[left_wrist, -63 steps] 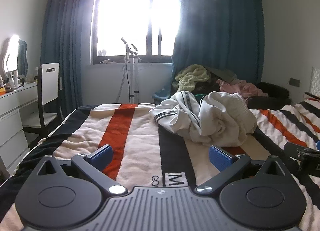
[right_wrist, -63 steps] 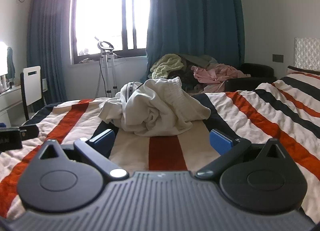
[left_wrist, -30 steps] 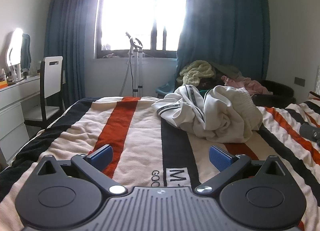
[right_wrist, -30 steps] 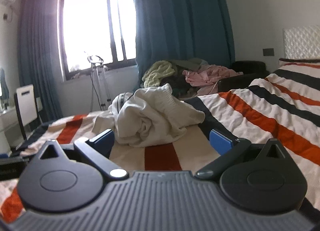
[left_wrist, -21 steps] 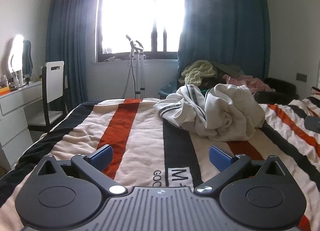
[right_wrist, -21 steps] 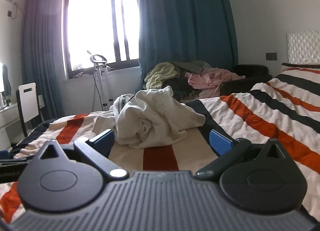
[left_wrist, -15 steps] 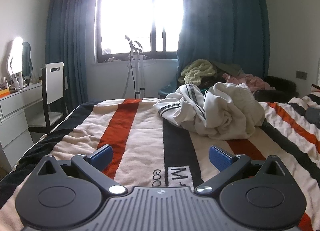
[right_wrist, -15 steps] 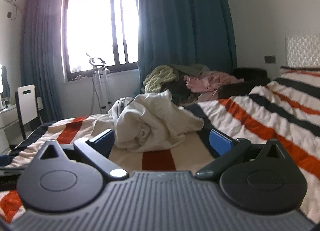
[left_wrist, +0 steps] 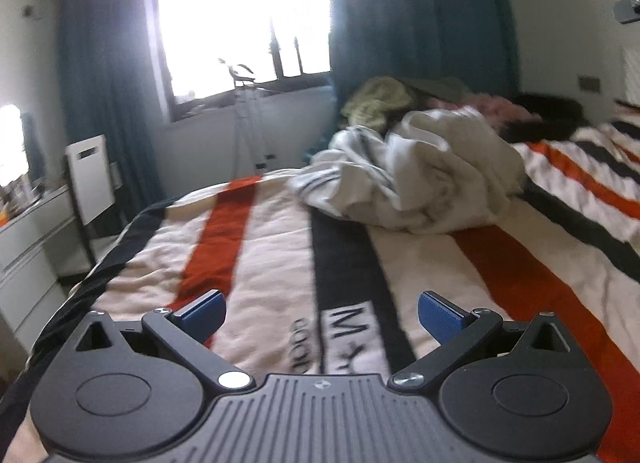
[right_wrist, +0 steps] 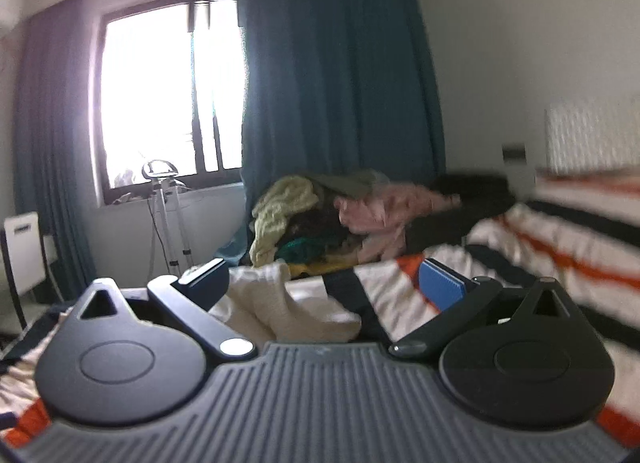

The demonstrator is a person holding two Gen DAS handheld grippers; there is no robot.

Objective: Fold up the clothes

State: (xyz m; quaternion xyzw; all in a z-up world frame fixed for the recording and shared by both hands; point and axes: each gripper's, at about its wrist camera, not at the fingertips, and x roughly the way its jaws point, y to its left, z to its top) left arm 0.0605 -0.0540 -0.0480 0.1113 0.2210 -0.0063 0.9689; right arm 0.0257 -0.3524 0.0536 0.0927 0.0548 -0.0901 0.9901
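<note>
A crumpled cream-white garment [left_wrist: 416, 179] with dark striped trim lies in a heap on the striped bed cover [left_wrist: 260, 263]. My left gripper [left_wrist: 322, 313] hovers open over the cover, well short of the heap, with nothing between its blue pads. In the right wrist view the same garment [right_wrist: 280, 303] fills the space low between the fingers. My right gripper [right_wrist: 322, 281] is open, close over the heap and tipped upward. Whether its pads touch the cloth is unclear; the view is blurred.
A pile of other clothes [right_wrist: 320, 207], yellow-green and pink, sits beyond the bed under the blue curtain [right_wrist: 336, 103]. A white chair [left_wrist: 90, 179] and a white dresser [left_wrist: 24, 247] stand left of the bed. A metal stand [left_wrist: 250, 123] is by the window.
Both grippers have advanced toward the heap and both views are now motion-blurred. The right one has dropped low and tilted up, so the garment sits right at its fingers. Both stay open.
</note>
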